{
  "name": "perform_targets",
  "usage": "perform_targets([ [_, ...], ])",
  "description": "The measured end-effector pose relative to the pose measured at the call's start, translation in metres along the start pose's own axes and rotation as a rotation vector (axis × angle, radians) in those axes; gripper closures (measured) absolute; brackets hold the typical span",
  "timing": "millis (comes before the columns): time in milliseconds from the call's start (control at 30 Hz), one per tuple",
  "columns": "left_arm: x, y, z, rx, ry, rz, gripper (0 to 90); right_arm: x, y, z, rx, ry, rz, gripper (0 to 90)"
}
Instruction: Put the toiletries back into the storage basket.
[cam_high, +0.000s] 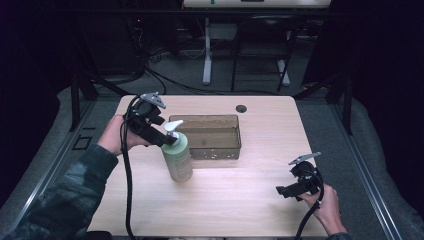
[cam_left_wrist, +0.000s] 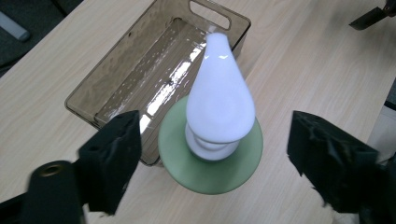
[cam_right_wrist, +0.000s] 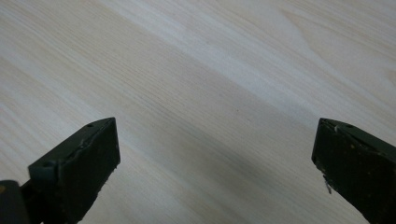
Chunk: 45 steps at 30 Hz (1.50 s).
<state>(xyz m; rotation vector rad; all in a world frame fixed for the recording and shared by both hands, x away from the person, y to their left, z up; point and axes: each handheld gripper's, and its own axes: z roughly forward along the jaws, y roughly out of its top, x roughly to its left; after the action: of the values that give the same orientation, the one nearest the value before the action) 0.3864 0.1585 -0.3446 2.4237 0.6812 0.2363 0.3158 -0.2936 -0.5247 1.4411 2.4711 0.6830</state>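
Dark room beyond, desk legs and cables on the floor behind; pale wooden table (cam_high: 250, 200) lit in the middle, rounded corners, small round port near its far edge.

Green pump bottle (cam_high: 177, 156) stands upright left of centre, white pump head (cam_left_wrist: 219, 93) on top. Its far side sits just beside the near left corner of a brown see-through bin (cam_high: 222, 137) (touching or not, cannot tell). Bin has nothing in it, with a slot handle in its end wall.

Left gripper (cam_high: 165, 137) held from the left, level with the pump. Left gripper view looks down on the pump head: jaws stand open on either side of it, clear gaps both sides, pads pressing nothing.

Right gripper (cam_high: 281, 190) low over the table's near right part, well apart from bottle and bin. Jaws spread wide, bare wood between them in the right gripper view.

Open board: broad strip along the near edge, whole right side between bin and right gripper
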Motion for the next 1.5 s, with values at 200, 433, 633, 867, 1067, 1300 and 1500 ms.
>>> perform_targets([
  [200,-0.001,0.009,0.014,0.044,-0.009,0.018,44.6,-0.003,0.001,-0.006,-0.027,-0.002,0.02,4.5],
  [433,-0.002,0.014,0.022,0.056,0.027,0.016,63.6,-0.004,-0.002,-0.004,-0.02,-0.018,0.008,11.1],
  [633,-0.004,0.013,0.022,0.047,0.041,0.005,63.9,-0.003,-0.003,-0.006,-0.027,-0.023,0.012,12.4],
  [867,-0.004,0.013,0.02,0.065,0.035,0.009,63.9,-0.003,-0.005,-0.009,-0.035,-0.028,0.016,12.7],
  [1067,-0.005,0.008,0.016,0.062,0.04,0.011,63.9,-0.003,-0.005,-0.011,-0.044,-0.027,0.018,11.5],
  [1300,-0.007,0.009,0.011,0.061,0.052,0.018,64.0,-0.004,-0.005,-0.012,-0.052,-0.038,0.016,11.0],
  [1500,-0.006,0.013,0.003,0.068,0.056,0.015,64.0,-0.002,-0.004,-0.012,-0.044,-0.042,0.006,10.2],
])
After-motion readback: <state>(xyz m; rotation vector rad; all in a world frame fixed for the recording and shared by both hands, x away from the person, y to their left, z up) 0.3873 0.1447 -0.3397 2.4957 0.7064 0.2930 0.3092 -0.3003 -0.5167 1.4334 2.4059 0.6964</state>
